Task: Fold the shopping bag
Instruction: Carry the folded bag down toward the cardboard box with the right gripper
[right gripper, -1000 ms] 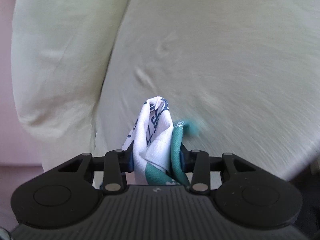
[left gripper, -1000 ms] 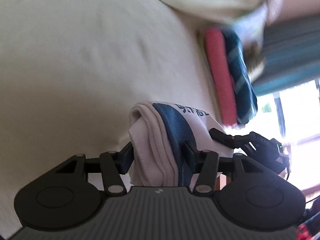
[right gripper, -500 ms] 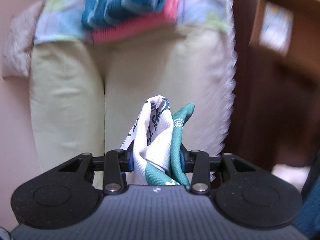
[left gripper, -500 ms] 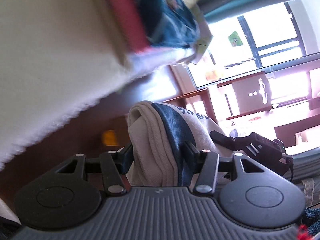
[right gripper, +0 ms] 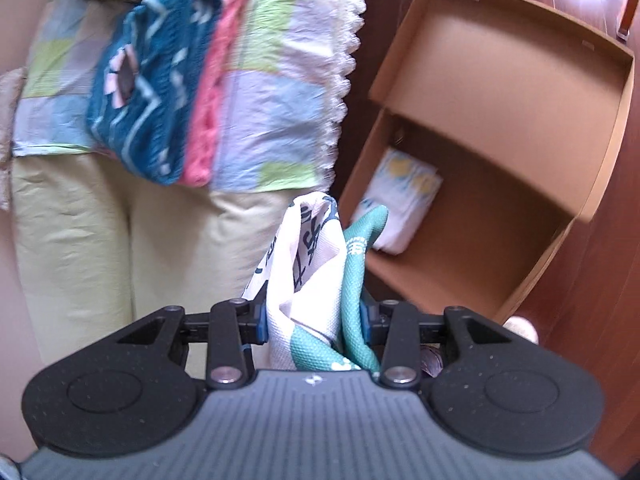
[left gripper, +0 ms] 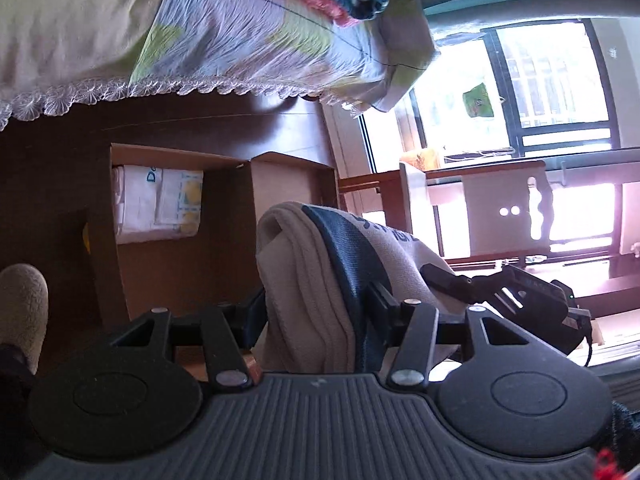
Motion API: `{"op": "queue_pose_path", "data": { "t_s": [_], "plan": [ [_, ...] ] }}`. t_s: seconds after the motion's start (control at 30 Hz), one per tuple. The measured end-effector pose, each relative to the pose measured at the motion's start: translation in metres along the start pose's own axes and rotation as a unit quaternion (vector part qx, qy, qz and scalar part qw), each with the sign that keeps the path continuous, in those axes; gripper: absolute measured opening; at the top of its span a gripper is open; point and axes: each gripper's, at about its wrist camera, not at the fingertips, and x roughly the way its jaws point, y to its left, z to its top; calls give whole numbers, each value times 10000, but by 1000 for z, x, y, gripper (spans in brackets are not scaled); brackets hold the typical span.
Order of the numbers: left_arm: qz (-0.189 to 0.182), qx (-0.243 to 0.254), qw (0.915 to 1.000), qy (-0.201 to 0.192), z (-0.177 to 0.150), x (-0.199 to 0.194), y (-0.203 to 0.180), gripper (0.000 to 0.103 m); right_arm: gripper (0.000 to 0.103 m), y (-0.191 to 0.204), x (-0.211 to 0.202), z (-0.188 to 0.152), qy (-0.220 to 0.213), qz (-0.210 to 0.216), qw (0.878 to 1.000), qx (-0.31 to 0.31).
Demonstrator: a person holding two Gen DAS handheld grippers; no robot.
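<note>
Bag (left gripper: 316, 280), soft and light, limp cloth: bunched folds clamped in left gripper (left gripper: 316, 312), jaws closed on it; right gripper (right gripper: 312, 320) pinches printed edge and green handle (right gripper: 356, 280). Judged best held at bunched edges. Cardboard box (right gripper: 500, 160) at 1 o'clock; quilted bed (right gripper: 260, 80) at 11.

Counted: one folded white printed fabric shopping bag (right gripper: 306, 264) with green handles, two black claws (left gripper: 316, 312) (right gripper: 312, 320), one open brown cardboard box (right gripper: 520, 120), one folded white packet (right gripper: 404, 196), one patchwork quilt (right gripper: 276, 92).
</note>
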Motion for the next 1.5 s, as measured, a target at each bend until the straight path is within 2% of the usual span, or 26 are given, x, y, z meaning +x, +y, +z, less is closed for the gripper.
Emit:
{"op": "queue_pose_path", "data": {
  "t_s": [0.17, 0.37, 0.47, 0.6, 0.7, 0.77, 0.9, 0.97, 1.07, 1.2, 1.33, 1.5],
  "plan": [
    [464, -107, 9979, -447, -6, 55, 40, 56, 36, -50, 54, 31, 165, 176, 9997, -104],
    [856, -371, 9896, -1090, -51, 107, 85, 56, 36, -132, 124, 66, 693, 416, 9962, -317],
    [982, -473, 9831, -1471, -68, 115, 102, 57, 36, -152, 147, 73, 800, 575, 9941, -462],
    [1115, -548, 9773, -1716, -76, 122, 118, 57, 36, -169, 171, 68, 761, 658, 9937, -490],
    [1228, -304, 9742, -1867, -79, 136, 126, 57, 35, -181, 181, 63, 615, 663, 9950, -412],
    [1278, -185, 9716, -1982, -78, 136, 123, 57, 36, -193, 185, 56, 416, 831, 9954, -217],
    [1552, -50, 9663, -2053, -83, 133, 110, 59, 36, -191, 186, 46, 224, 851, 9959, -195],
    [1957, 260, 9600, -1983, -82, 140, 93, 59, 36, -193, 182, 42, 121, 849, 9962, -148],
    [2326, 290, 9574, -1689, -77, 146, 79, 59, 36, -202, 178, 45, 63, 776, 9969, 72],
    [2851, 535, 9475, -1347, -75, 139, 61, 57, 35, -197, 176, 51, 44, 726, 9972, -169],
    [2842, 446, 9470, -1430, -80, 108, 52, 57, 35, -187, 179, 53, 175, 698, 9951, -673],
    [2831, 387, 9480, -1403, -89, 100, 71, 57, 34, -176, 186, 50, 404, 687, 9891, -1239]
  ]
}}
